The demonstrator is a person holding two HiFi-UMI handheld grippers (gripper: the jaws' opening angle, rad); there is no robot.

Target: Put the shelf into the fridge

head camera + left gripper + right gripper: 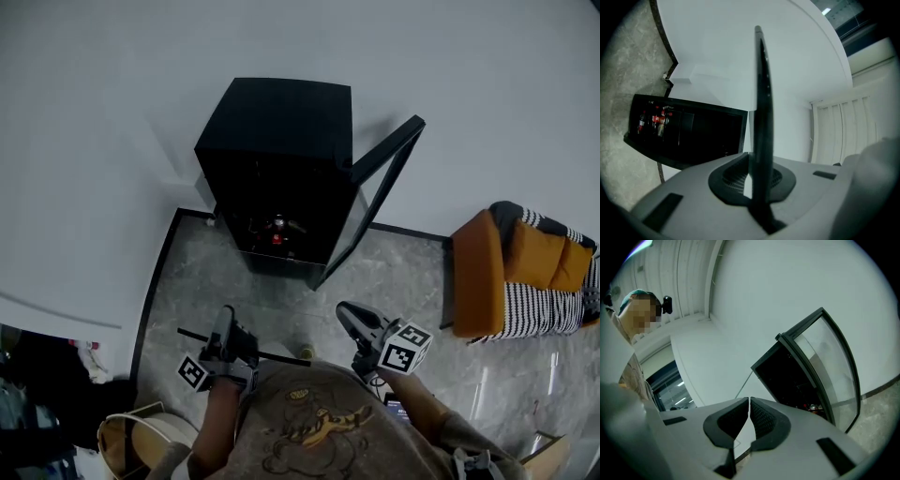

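Observation:
The black fridge (277,159) stands against the white wall, its glass door (375,202) swung open to the right. Red cans (277,230) sit low inside. The shelf (281,356) is a thin dark panel, seen edge-on in front of my chest. My left gripper (227,330) is shut on it near its left end. In the left gripper view the shelf (761,103) rises upright between the jaws of the left gripper (754,176), with the fridge (693,136) to its left. My right gripper (349,314) hovers right of the shelf, shut (749,401), facing the door (829,362).
An orange armchair with striped cushions (525,272) stands at the right. A round pale basket (150,436) sits at the lower left beside dark clutter. The floor (206,281) before the fridge is grey marble, edged by a dark baseboard.

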